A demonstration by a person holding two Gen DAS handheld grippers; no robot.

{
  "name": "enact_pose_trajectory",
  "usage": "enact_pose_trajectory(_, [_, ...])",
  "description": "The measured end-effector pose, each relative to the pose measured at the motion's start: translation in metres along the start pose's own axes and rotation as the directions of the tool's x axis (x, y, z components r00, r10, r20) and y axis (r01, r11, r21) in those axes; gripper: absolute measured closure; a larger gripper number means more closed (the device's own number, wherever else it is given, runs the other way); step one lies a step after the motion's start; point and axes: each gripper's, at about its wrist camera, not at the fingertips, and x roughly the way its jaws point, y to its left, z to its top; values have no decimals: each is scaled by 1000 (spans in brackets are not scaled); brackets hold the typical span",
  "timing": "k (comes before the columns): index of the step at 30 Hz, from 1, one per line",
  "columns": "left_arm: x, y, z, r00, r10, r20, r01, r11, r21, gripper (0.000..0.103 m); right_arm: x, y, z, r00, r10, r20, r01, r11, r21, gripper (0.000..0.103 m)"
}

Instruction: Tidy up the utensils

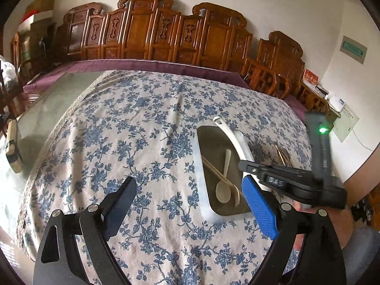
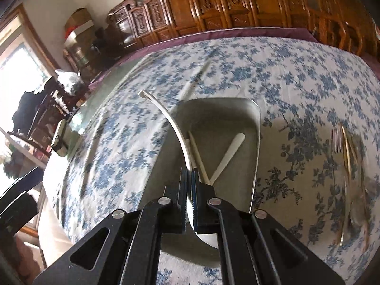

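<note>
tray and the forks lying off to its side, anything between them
Nothing: in the right wrist view only bare floral tablecloth separates the tray from the forks.

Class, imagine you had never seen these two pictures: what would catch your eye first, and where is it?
First, the right gripper shut on a long white ladle above the metal tray mid-table. Next, the blue-flowered tablecloth covering the table, and the carved wooden chairs lining the far wall.
</note>
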Motion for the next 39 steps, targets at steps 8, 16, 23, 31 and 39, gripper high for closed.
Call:
enact_pose_trajectory(8, [6,-6,-5,1000,1,-15,-1,1000,15,16,19,-14,-1,999,-47,-6,47,998,30,95])
enact_pose_trajectory(16, [6,-13,-8,1000,19,-7,-19,999,38,11,-3,-14,1,999,-37,34,38,999,-22,95])
enact_pose_trajectory(23, [1,-25,-11,1000,12,14,-13,998,63,9,-44,-19,-11,996,-37,76,44,995,-88,95])
enact_pose_trajectory(31, [-4,-43,-15,999,22,40,-26,993,117,7,-89,-41,-31,990,-66,124,81,990,-115,95])
enact_pose_trajectory(39, [-3,-67,-20,999,2,38,-9,985,170,7,-130,-80,-69,985,-111,135,132,979,-153,72])
